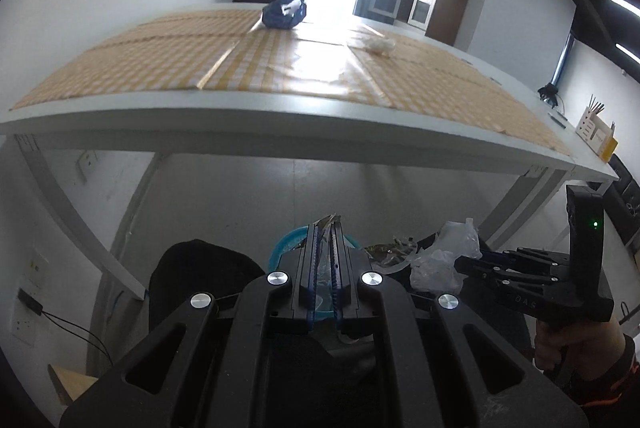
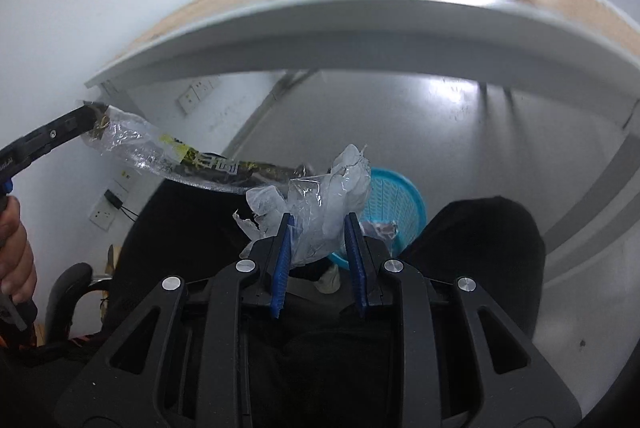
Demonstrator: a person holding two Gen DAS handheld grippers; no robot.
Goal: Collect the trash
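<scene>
My left gripper (image 1: 325, 224) is shut on the end of a long clear wrapper (image 2: 192, 159) with black and yellow print. In the right wrist view that wrapper hangs from the left gripper (image 2: 90, 112) and slopes down towards a blue plastic basket (image 2: 396, 203). My right gripper (image 2: 318, 226) is shut on a crumpled clear plastic bag (image 2: 320, 199), just above the basket's near rim. In the left wrist view the right gripper (image 1: 460, 264) holds that bag (image 1: 446, 254) to the right of the basket (image 1: 286, 248). On the table lie a crumpled blue packet (image 1: 284, 12) and a white plastic wad (image 1: 372, 43).
The white table (image 1: 280, 123), covered with an orange checked cloth, stands above and beyond both grippers. The basket stands on the grey floor under it, between the person's black-trousered knees (image 2: 476, 248). A table leg (image 1: 60, 195) is at the left, and a chair armrest (image 2: 68, 292) at the lower left.
</scene>
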